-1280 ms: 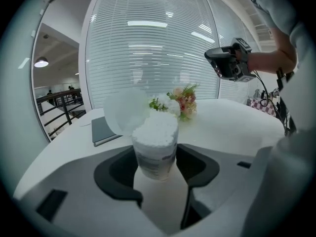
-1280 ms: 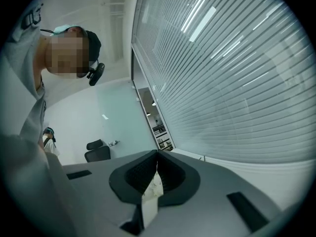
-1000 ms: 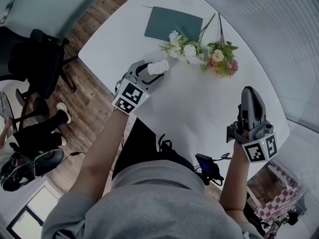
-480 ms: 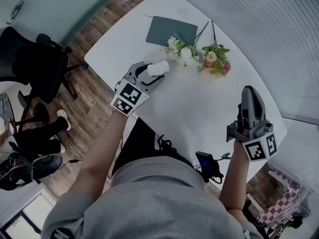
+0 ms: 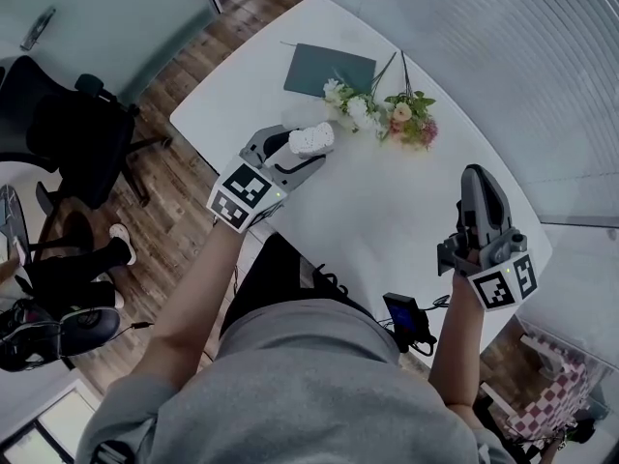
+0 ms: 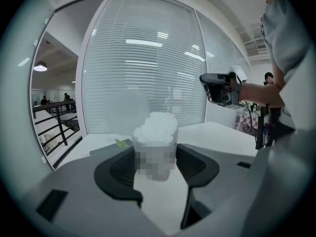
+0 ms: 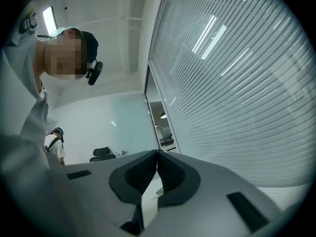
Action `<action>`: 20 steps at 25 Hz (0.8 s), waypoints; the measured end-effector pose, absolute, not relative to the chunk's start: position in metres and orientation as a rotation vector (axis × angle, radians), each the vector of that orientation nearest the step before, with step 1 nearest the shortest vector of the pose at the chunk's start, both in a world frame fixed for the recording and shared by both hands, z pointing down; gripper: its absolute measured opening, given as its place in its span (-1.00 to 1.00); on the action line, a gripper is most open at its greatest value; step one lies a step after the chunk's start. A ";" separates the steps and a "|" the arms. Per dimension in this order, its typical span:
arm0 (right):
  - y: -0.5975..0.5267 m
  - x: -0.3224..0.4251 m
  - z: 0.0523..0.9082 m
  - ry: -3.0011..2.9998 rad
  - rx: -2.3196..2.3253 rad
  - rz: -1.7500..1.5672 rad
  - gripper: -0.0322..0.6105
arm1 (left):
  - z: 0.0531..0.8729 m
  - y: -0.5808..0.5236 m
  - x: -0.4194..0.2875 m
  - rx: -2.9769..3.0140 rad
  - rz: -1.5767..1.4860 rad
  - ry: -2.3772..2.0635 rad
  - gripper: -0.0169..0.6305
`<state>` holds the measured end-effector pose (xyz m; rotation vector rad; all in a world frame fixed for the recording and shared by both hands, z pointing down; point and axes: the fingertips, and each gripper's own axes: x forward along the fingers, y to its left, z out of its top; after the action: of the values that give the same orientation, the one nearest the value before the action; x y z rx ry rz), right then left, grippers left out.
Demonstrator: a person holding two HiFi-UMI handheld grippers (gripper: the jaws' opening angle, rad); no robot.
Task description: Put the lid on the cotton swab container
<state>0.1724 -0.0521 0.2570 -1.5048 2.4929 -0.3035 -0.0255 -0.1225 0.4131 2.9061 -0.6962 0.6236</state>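
Note:
My left gripper (image 5: 308,150) is shut on the cotton swab container (image 5: 312,139), a small clear tub packed with white swabs and open at the top. In the left gripper view the container (image 6: 156,138) stands upright between the two dark pads (image 6: 119,171), held above the white table (image 5: 387,211). My right gripper (image 5: 476,176) hangs over the table's right side, well apart from the container. Its jaws are shut tip to tip (image 7: 157,155) with nothing seen between them. I cannot make out a lid in any view.
A bunch of flowers (image 5: 382,112) and a dark green folder (image 5: 329,66) lie at the table's far end. A black device (image 5: 406,319) sits at the near edge. An office chair (image 5: 68,133) stands on the wooden floor to the left. Glass walls with blinds surround the table.
The left gripper with the container has lifted slightly and drifted right. The right gripper has stayed almost still.

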 end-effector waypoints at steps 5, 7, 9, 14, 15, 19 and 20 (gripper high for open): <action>-0.042 0.170 0.251 2.496 -1.501 -0.284 -0.82 | 0.391 -0.109 -0.020 2.929 0.598 -0.658 -0.20; -0.042 0.170 0.248 2.498 -1.499 -0.279 -0.82 | 0.382 -0.106 -0.019 2.937 0.582 -0.653 -0.20; -0.044 0.170 0.243 2.502 -1.493 -0.266 -0.82 | 0.371 -0.105 -0.017 2.945 0.574 -0.654 -0.20; -0.045 0.164 0.229 2.530 -1.462 -0.217 -0.82 | 0.342 -0.093 -0.011 2.985 0.548 -0.590 -0.20; -0.045 0.161 0.227 2.546 -1.453 -0.211 -0.82 | 0.337 -0.089 -0.010 2.992 0.551 -0.563 -0.20; -0.049 0.151 0.223 2.624 -1.378 -0.218 -0.82 | 0.320 -0.073 -0.001 3.006 0.571 -0.434 -0.20; -0.049 0.147 0.222 2.643 -1.351 -0.228 -0.82 | 0.316 -0.068 0.001 3.013 0.575 -0.407 -0.20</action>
<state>0.1468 -0.0492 0.2218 -1.3506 2.6435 -0.2279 0.0006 -0.0684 0.3158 3.0130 -0.4074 0.5750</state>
